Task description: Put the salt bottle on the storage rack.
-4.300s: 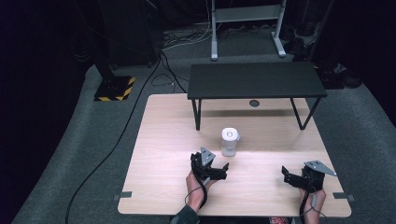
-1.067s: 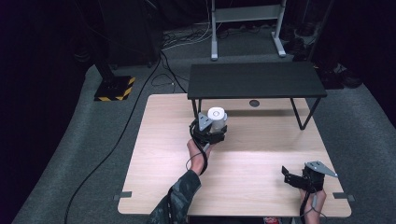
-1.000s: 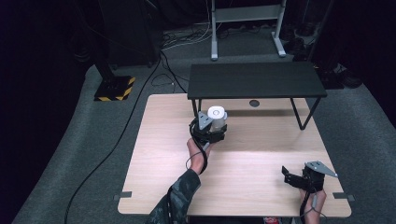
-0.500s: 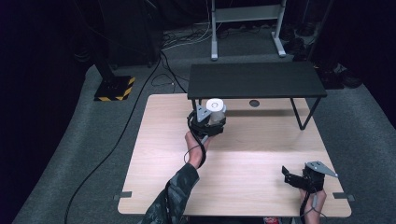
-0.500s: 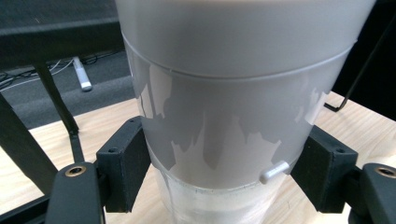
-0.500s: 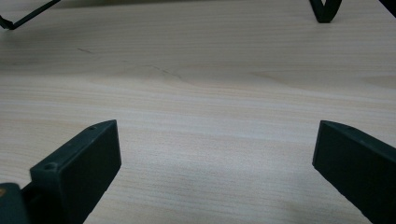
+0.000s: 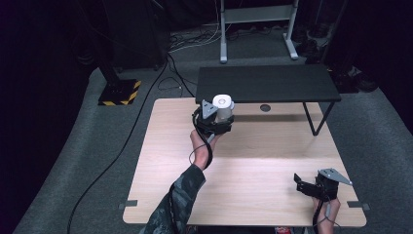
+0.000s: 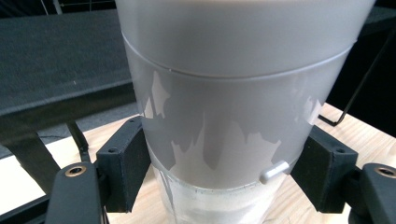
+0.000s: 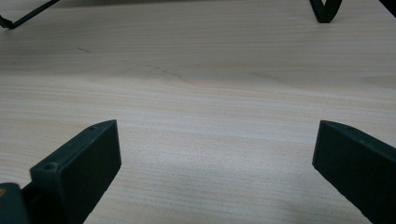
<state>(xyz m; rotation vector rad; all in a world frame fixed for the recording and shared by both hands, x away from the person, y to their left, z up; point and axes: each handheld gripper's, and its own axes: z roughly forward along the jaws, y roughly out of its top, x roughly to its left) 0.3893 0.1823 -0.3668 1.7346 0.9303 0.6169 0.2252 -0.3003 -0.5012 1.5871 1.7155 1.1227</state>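
A frosted white cup [image 7: 223,108] with a white lid is held off the wooden table [image 7: 253,165], near the front edge of the black shelf [image 7: 265,83]. My left gripper [image 7: 217,121] is shut on the cup, with a black jaw pressed on each side of its wall [image 8: 229,140]. The cup's lower part looks clear, and a small white tab sticks out of it. My right gripper [image 7: 304,185] rests at the table's near right corner. Its jaws stand wide apart [image 9: 215,163] over bare wood with nothing between them.
The black shelf stands on thin legs [image 7: 319,119] across the far side of the table, with a round hole [image 7: 265,107] in the tabletop beneath it. A stand's base [image 7: 119,92] and cables [image 7: 141,112] lie on the grey floor to the left.
My left gripper took the cup from mid-table, lifted it, and over the last second carried it farther toward the black shelf. The right gripper has not moved.
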